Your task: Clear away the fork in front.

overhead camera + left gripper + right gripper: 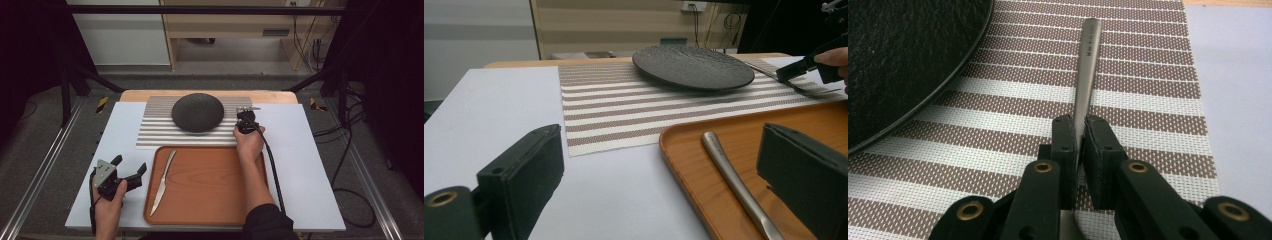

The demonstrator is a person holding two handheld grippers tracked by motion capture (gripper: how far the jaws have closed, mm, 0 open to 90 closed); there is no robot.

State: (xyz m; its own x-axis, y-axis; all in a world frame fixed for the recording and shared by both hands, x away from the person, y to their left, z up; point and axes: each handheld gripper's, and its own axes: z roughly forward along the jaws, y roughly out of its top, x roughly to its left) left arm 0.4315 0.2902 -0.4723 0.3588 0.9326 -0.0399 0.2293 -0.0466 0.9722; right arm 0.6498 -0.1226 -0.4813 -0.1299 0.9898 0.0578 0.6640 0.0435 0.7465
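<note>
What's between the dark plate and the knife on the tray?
In the high view, striped placemat and the tray rim separate the dark plate from the knife.

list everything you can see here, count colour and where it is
plate: 1, dark grey, on the placemat, far centre of the table
placemat: 1, brown-and-white striped, beyond the tray
tray: 1, orange-brown, near centre of the board
knife: 1, silver, lying in the tray's left part
utensil handle: 1, silver, over the placemat right of the plate, pinched in the right tongs; its working end is hidden
white board: 1, covering the tabletop
left tongs: 1, black, open, over the board left of the tray
right tongs: 1, black, shut on the utensil handle
hands: 2, one on each tongs
</note>
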